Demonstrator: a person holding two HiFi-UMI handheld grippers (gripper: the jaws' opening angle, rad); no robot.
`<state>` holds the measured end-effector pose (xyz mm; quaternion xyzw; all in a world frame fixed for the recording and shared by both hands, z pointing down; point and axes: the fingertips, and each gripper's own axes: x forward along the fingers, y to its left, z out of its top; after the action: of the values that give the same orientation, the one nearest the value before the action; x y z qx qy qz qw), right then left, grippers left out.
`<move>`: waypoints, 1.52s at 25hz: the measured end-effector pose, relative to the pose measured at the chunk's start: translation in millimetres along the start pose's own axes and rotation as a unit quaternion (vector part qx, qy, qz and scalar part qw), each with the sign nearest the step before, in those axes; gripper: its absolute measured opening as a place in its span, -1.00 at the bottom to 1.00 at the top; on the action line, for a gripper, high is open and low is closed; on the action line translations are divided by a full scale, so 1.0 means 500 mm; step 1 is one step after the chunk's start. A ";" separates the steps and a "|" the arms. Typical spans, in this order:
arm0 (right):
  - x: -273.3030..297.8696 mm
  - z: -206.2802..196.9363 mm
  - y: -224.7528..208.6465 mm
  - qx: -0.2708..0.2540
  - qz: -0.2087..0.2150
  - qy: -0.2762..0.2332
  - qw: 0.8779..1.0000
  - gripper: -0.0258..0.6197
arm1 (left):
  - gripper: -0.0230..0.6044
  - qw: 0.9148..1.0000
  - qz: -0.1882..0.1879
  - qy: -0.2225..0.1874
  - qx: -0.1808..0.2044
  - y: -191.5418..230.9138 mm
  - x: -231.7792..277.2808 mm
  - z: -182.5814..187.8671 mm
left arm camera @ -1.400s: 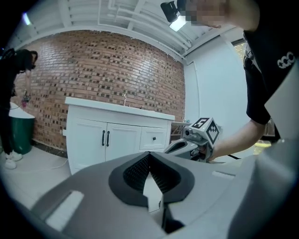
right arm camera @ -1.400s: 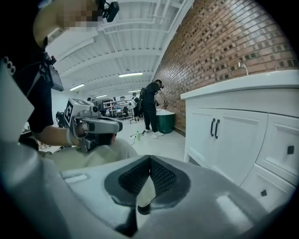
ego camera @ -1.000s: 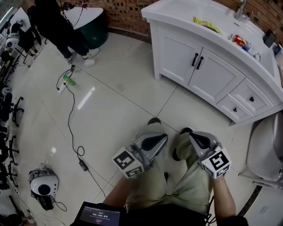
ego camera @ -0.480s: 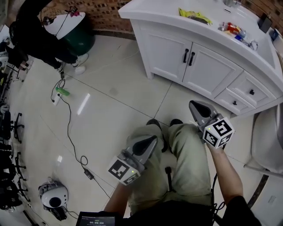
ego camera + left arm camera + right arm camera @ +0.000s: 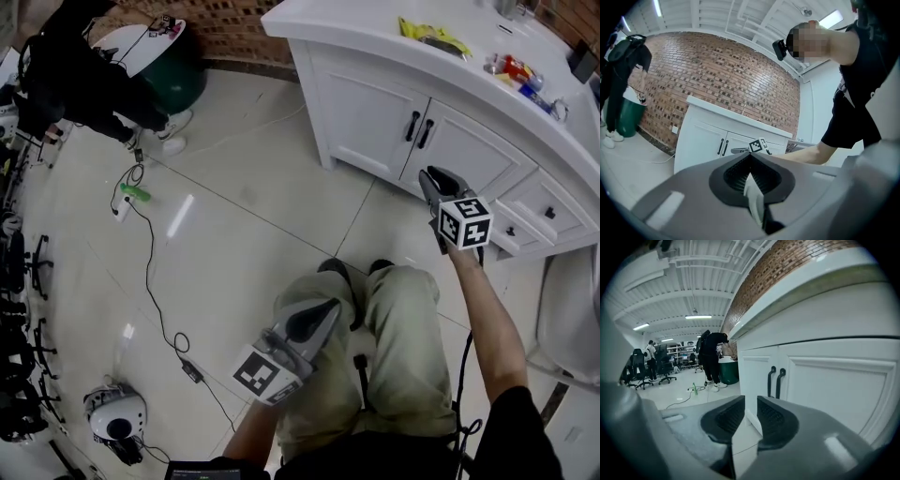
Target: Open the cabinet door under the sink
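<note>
In the head view, the white cabinet (image 5: 370, 98) stands at the top, under a white counter (image 5: 375, 23). Its two doors (image 5: 459, 155) are both closed, and the two dark handles (image 5: 419, 129) stand upright side by side where the doors meet. The right gripper (image 5: 433, 176) is stretched out toward the cabinet and its tip is near the right door, just beside the handles, but apart from them. The left gripper (image 5: 314, 319) is well apart from the cabinet, above the person's left knee (image 5: 323, 375).

In the left gripper view, the jaws of the left gripper (image 5: 750, 161) are closed together and nothing is between them. The cabinet is far in front, and the right gripper shows before its doors.

In the right gripper view, the jaws of the right gripper (image 5: 751, 409) have just been opening and now stand apart. Nothing is between them; only the floor (image 5: 684, 397) and the bottom edge of the cabinet show through the gap. The two handles are close above the jaws, not touched.
</note>
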<state>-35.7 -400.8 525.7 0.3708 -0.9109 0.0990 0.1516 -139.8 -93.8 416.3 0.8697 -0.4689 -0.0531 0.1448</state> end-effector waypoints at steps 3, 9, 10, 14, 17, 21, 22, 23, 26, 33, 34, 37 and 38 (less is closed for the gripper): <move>0.044 0.000 -0.043 -0.006 -0.016 0.006 1.000 -0.73 | -0.88 1.000 0.000 0.003 0.006 0.004 0.006 0.002; 0.101 0.006 -0.103 -0.005 -0.031 0.016 0.999 -0.73 | -0.88 1.000 0.000 -0.003 -0.002 0.014 0.001 0.009; 0.109 0.008 -0.110 -0.006 -0.032 0.017 0.999 -0.73 | -0.87 1.000 -0.001 -0.003 -0.002 0.015 0.001 0.009; 0.137 0.015 -0.128 -0.017 -0.033 0.026 0.999 -0.73 | -0.88 1.000 0.001 -0.001 0.002 0.014 0.004 0.005; 0.152 0.019 -0.138 -0.023 -0.038 0.033 0.998 -0.73 | -0.88 1.000 0.001 -0.002 0.001 0.013 0.002 0.004; 0.171 0.029 -0.139 -0.024 -0.036 0.033 0.998 -0.73 | -0.87 1.000 0.003 -0.001 -0.004 0.015 0.002 0.003; 0.176 0.032 -0.138 -0.026 -0.038 0.033 0.998 -0.73 | -0.87 1.000 0.004 0.000 -0.004 0.016 0.002 0.002; 0.180 0.034 -0.138 -0.029 -0.043 0.032 0.998 -0.73 | -0.88 1.000 0.006 0.003 -0.005 0.016 0.004 0.001; 0.185 0.036 -0.145 -0.023 -0.064 0.022 0.997 -0.82 | -0.88 1.000 0.015 0.021 0.012 0.015 0.016 -0.009; 0.171 0.029 -0.127 -0.022 -0.058 0.009 0.998 -0.84 | -0.87 0.995 0.038 0.064 0.062 0.005 0.053 -0.038; 0.166 0.026 -0.120 -0.022 -0.055 0.008 0.998 -0.84 | -0.87 0.995 0.039 0.065 0.061 0.003 0.055 -0.039; 0.145 0.015 -0.093 -0.026 -0.044 0.002 0.999 -0.83 | -0.88 0.996 0.034 0.061 0.055 0.000 0.058 -0.037; 0.137 0.011 -0.083 -0.029 -0.040 0.001 0.999 -0.84 | -0.87 0.996 0.032 0.060 0.054 -0.001 0.059 -0.037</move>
<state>-54.1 -476.2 547.3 0.4021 -0.8979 0.0665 0.1666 -118.9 -114.3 434.9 0.8621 -0.4895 0.0290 0.1274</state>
